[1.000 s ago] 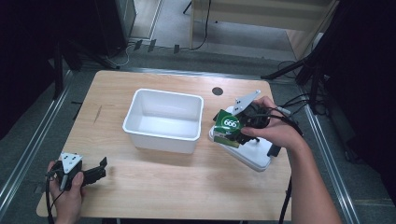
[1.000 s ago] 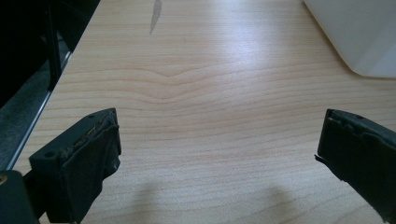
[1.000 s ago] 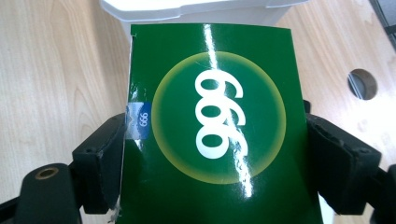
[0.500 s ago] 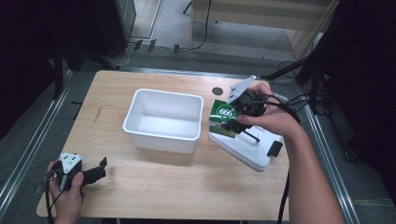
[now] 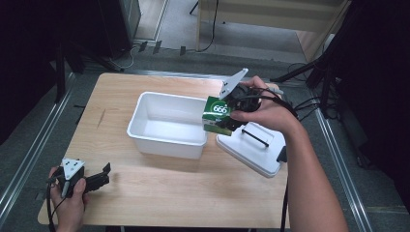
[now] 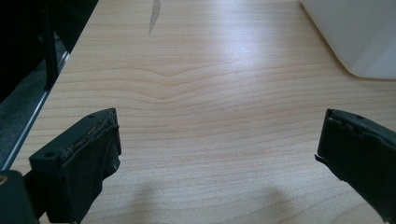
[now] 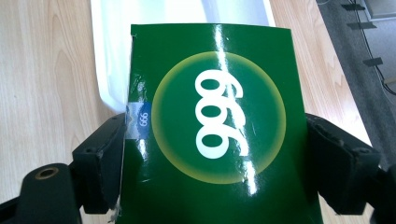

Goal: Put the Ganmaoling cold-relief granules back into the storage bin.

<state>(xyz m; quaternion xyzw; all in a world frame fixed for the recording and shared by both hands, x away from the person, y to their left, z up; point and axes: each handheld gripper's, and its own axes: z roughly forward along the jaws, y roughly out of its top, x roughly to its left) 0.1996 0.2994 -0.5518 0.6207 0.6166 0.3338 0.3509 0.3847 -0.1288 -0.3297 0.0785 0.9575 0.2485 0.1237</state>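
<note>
Up close, the right hand-held gripper (image 7: 215, 154) pinches a green box (image 7: 215, 116); overhead, it hangs beside the white bin (image 5: 167, 140).

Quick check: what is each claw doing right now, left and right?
Left claw: open, nothing between its jaws, low over the table.
Right claw: shut on the green box, beside the white bin.
</note>
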